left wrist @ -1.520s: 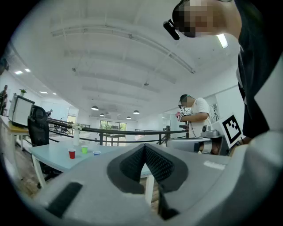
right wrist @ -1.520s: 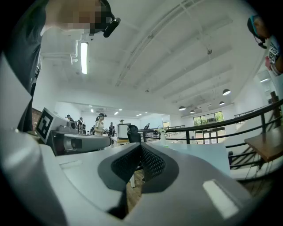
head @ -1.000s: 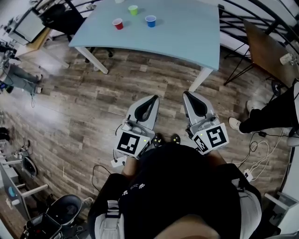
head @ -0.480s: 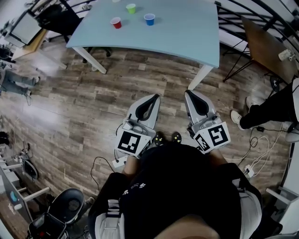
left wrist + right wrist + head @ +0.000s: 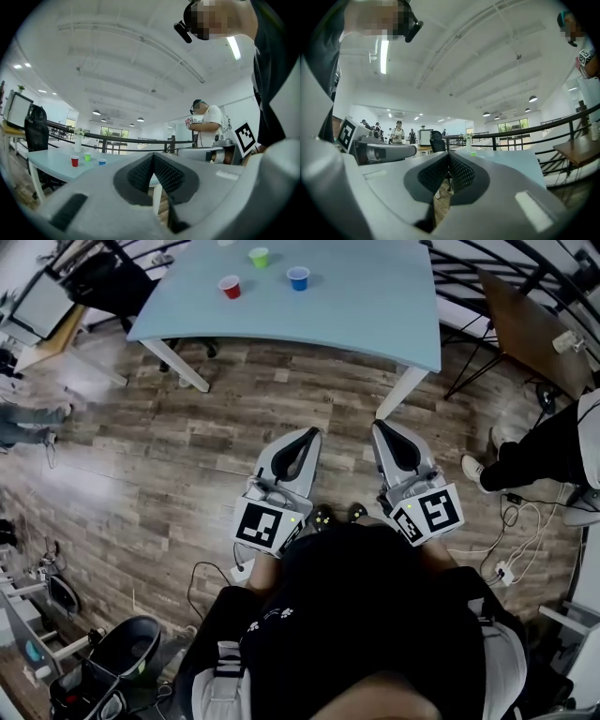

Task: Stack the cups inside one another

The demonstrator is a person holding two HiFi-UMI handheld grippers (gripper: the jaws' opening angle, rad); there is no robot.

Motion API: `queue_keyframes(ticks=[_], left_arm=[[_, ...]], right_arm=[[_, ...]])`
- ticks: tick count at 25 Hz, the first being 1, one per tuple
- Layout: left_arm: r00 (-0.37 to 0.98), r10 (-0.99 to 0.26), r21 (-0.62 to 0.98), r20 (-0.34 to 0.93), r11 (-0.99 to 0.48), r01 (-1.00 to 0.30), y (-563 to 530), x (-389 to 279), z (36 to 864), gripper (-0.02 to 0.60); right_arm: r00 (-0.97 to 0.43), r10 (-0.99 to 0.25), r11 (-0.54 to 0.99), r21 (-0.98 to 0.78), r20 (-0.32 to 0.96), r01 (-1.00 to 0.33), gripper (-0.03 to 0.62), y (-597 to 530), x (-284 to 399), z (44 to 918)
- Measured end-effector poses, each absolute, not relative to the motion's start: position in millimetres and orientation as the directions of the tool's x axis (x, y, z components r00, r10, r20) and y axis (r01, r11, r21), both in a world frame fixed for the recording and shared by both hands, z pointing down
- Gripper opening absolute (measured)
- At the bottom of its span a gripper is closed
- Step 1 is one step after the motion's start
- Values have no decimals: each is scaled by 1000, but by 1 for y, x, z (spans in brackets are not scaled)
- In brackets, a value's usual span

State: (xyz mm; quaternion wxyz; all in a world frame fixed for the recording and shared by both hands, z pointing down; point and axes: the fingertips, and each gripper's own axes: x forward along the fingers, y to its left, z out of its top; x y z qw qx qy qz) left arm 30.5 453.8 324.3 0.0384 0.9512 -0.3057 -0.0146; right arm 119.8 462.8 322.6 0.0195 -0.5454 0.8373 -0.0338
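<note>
Three small cups stand apart on the far part of a light-blue table (image 5: pixel 375 306): a red cup (image 5: pixel 229 286), a green cup (image 5: pixel 259 257) and a blue cup (image 5: pixel 298 277). The left gripper view shows them far off in a row: the red cup (image 5: pixel 74 161), the green cup (image 5: pixel 87 157), the blue cup (image 5: pixel 101 161). My left gripper (image 5: pixel 308 433) and right gripper (image 5: pixel 379 426) are held side by side over the wooden floor, well short of the table, pointing level at it. Both are shut with nothing between the pads.
White table legs (image 5: pixel 394 399) stand between me and the tabletop. A person's legs (image 5: pixel 534 460) and floor cables are at the right, beside a wooden side table (image 5: pixel 525 329). An office chair (image 5: pixel 131 657) is at the lower left. A white vase (image 5: pixel 78 140) stands behind the cups.
The floor and table have slid slightly in the head view as I step toward the table. Both grippers keep their side-by-side pose and stay shut.
</note>
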Motion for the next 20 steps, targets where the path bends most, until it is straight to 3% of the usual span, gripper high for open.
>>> queue_keyframes(ticks=[20], left_arm=[[739,-673,99,10,-735,-671,407,-7,336,-12]], right_arm=[[-420,-907,418,-91,5,-904,12,403,114,336]])
